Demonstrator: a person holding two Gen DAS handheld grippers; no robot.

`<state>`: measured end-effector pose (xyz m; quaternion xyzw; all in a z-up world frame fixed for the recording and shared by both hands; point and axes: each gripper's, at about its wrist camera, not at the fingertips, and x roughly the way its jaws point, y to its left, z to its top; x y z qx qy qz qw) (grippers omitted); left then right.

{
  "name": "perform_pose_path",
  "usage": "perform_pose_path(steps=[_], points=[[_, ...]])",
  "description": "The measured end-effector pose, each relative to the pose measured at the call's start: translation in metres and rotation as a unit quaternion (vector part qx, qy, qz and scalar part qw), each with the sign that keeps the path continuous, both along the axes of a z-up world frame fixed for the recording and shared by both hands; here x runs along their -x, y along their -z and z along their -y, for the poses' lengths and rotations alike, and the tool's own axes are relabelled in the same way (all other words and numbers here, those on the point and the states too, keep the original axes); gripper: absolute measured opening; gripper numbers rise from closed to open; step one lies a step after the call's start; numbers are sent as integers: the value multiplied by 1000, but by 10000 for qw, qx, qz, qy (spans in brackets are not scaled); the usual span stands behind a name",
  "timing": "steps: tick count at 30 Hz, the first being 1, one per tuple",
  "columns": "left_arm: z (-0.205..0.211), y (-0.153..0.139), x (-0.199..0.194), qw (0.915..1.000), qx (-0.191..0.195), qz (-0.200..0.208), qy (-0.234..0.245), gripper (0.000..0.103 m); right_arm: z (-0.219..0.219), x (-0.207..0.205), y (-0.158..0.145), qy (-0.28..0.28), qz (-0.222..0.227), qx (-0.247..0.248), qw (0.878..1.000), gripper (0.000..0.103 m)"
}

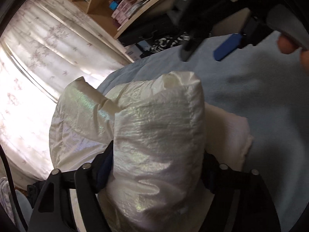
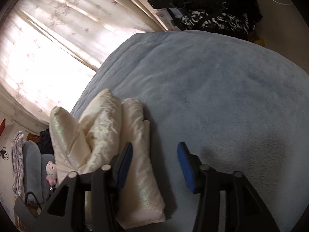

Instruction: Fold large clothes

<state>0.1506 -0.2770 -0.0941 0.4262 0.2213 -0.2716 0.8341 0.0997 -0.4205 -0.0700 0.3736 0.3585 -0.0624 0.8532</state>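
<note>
A shiny cream puffy garment [image 1: 154, 131] is bunched in folds on a light blue blanket [image 1: 260, 100]. My left gripper [image 1: 156, 166] is shut on a thick fold of it, the fabric bulging up between the two fingers. In the right wrist view the same garment [image 2: 108, 135] lies folded at the blanket's [image 2: 222, 89] left edge. My right gripper [image 2: 154, 164] is open and empty just above the blanket, its left finger beside the garment's right side. The right gripper also shows at the top right of the left wrist view [image 1: 227, 46], held by a hand.
A sunlit flowered curtain [image 2: 48, 38] hangs along the left. Wooden shelves with books and boxes [image 1: 119, 9] stand behind. Dark and zebra-patterned clothes [image 2: 216, 21] lie beyond the bed's far edge. A pink plush toy [image 2: 51, 172] and grey cushions sit at lower left.
</note>
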Motion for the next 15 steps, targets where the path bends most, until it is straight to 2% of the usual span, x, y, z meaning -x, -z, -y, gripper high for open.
perform_pose_path(steps=[4, 8, 12, 15], points=[[-12, -31, 4, 9964, 473, -689, 165, 81, -7, 1, -18, -129, 167, 32, 9998, 61], [-46, -74, 11, 9857, 1163, -1212, 151, 81, -16, -1, -42, -305, 305, 86, 9990, 68], [-97, -111, -8, 9734, 1729, -1482, -257, 81, -35, -6, -66, -676, 466, 287, 9962, 77], [-141, -116, -33, 9627, 2000, -1612, -846, 81, -50, -18, -73, -1051, 469, 391, 9926, 80]])
